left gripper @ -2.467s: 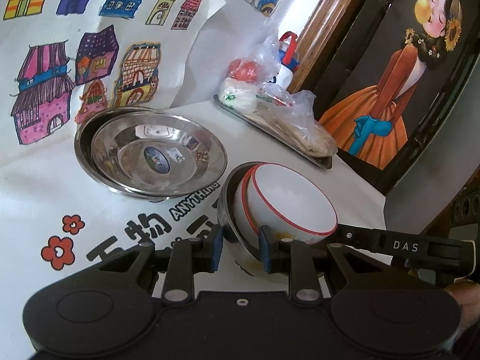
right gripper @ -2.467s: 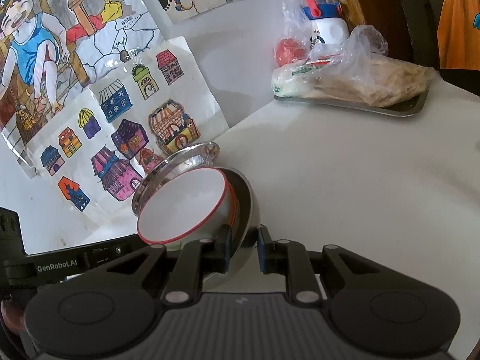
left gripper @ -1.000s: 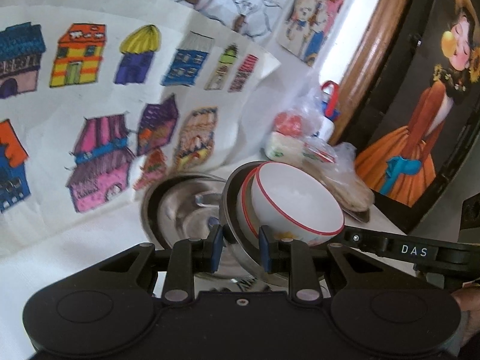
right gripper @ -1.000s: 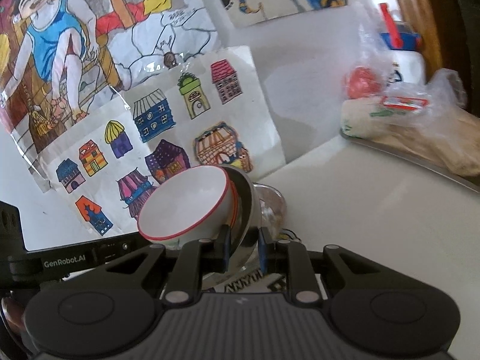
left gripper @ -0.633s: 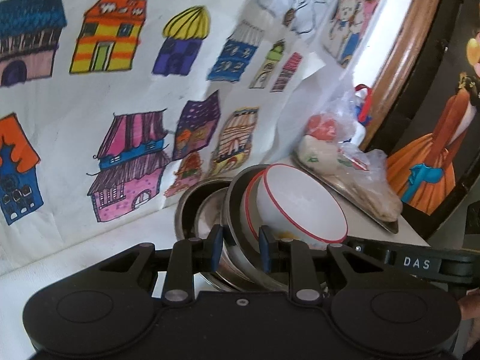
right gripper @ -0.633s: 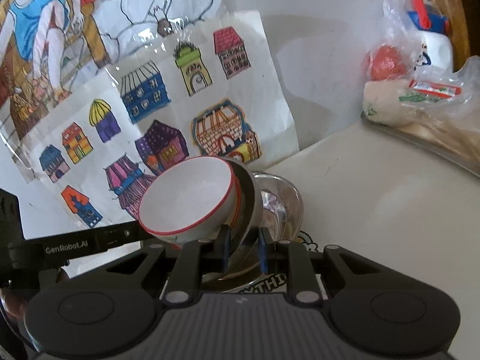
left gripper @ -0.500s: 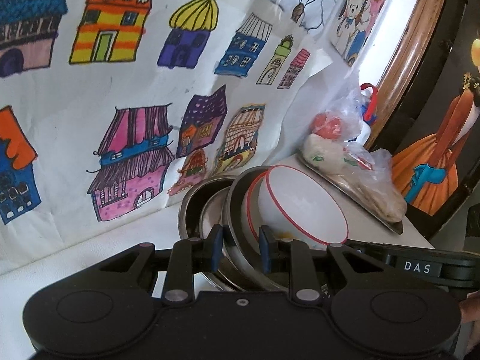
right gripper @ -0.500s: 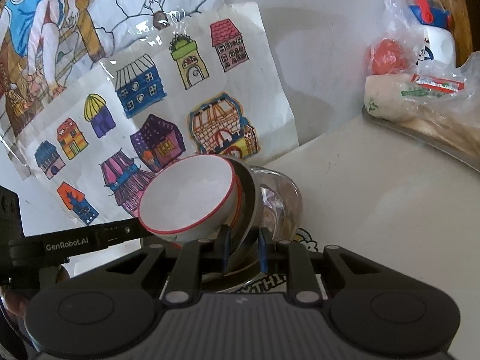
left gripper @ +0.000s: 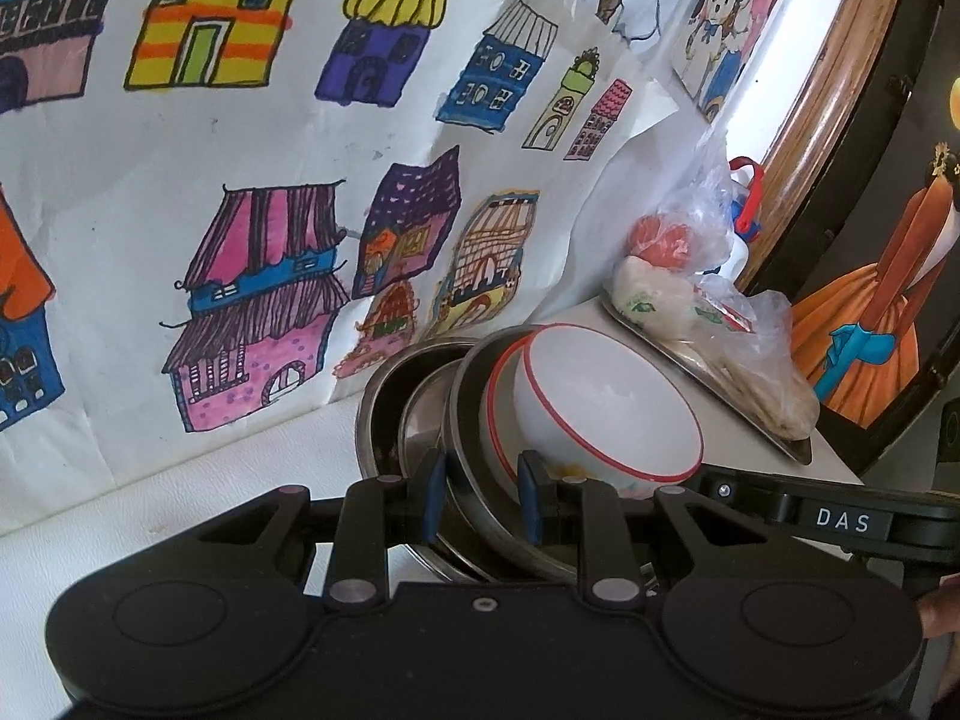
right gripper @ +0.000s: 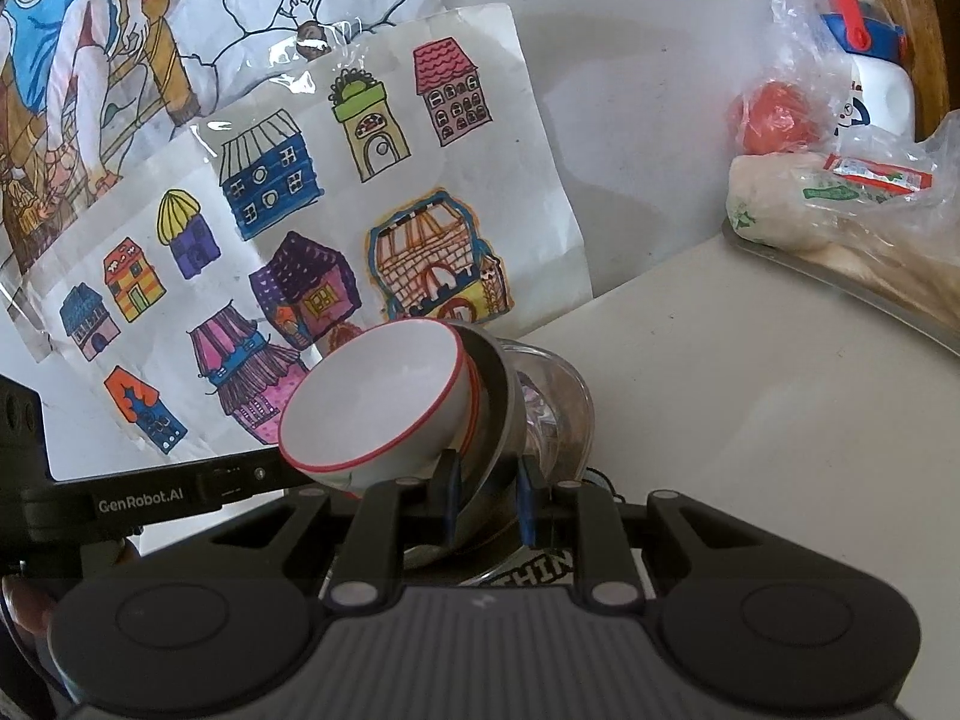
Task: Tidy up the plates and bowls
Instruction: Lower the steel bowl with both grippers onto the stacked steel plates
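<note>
Both grippers hold one steel bowl (left gripper: 465, 414) by opposite sides of its rim. Two nested white bowls with red rims (left gripper: 606, 420) sit inside it. My left gripper (left gripper: 477, 489) is shut on the near rim. My right gripper (right gripper: 487, 489) is shut on the same steel bowl (right gripper: 495, 414), with the white bowls (right gripper: 372, 402) to its left. The held stack tilts over a pair of nested steel plates (left gripper: 384, 414) on the white table; the plates' edge also shows in the right wrist view (right gripper: 564, 408).
A steel tray (left gripper: 720, 384) with bagged food (right gripper: 852, 204) and a bottle (right gripper: 864, 48) lies on the table at the right. Children's house drawings (left gripper: 258, 276) hang on the wall behind the plates. A framed painting (left gripper: 870, 300) stands at far right.
Both grippers have carried the bowl stack from the table's right part up and leftward to just above the steel plates, and it has come lower and closer to them.
</note>
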Demonstrator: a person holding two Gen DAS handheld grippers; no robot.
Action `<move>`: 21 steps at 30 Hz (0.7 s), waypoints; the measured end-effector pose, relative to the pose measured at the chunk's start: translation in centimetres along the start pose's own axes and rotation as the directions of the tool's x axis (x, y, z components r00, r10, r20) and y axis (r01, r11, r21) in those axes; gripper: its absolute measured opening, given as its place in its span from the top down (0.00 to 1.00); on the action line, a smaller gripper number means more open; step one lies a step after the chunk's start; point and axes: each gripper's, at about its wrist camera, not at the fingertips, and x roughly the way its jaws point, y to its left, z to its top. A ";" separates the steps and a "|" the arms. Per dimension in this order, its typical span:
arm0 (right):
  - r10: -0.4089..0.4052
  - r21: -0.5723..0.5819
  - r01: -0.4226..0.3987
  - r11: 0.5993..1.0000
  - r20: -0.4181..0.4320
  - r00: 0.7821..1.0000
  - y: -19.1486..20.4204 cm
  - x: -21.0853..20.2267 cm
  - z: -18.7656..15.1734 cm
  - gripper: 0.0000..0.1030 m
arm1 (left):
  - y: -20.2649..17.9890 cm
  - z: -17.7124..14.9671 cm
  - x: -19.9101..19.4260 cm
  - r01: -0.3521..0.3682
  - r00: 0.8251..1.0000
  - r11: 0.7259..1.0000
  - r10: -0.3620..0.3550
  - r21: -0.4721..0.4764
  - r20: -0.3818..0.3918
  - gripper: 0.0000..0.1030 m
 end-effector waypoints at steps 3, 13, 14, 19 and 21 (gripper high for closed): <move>-0.001 -0.002 0.001 1.000 0.000 1.000 0.1 0.1 0.1 0.79 | 0.0 0.0 0.0 -0.004 1.000 1.000 0.004 -0.001 0.002 0.75; 0.003 -0.005 -0.003 1.000 -0.004 1.000 0.2 0.8 0.3 0.78 | 0.2 0.1 0.0 -0.016 1.000 1.000 0.016 -0.002 0.007 0.75; 0.005 -0.004 -0.005 1.000 -0.004 1.000 0.2 0.9 0.3 0.78 | 0.2 0.2 0.0 -0.018 1.000 1.000 0.018 -0.001 0.008 0.75; 0.016 0.001 -0.016 1.000 -0.003 1.000 0.2 1.1 0.3 0.78 | 0.3 0.3 -0.1 -0.024 1.000 1.000 0.024 0.003 0.008 0.75; 0.018 0.002 -0.018 1.000 -0.001 1.000 0.2 1.3 0.3 0.78 | 0.4 0.3 -0.2 -0.027 1.000 1.000 0.027 0.003 0.009 0.75</move>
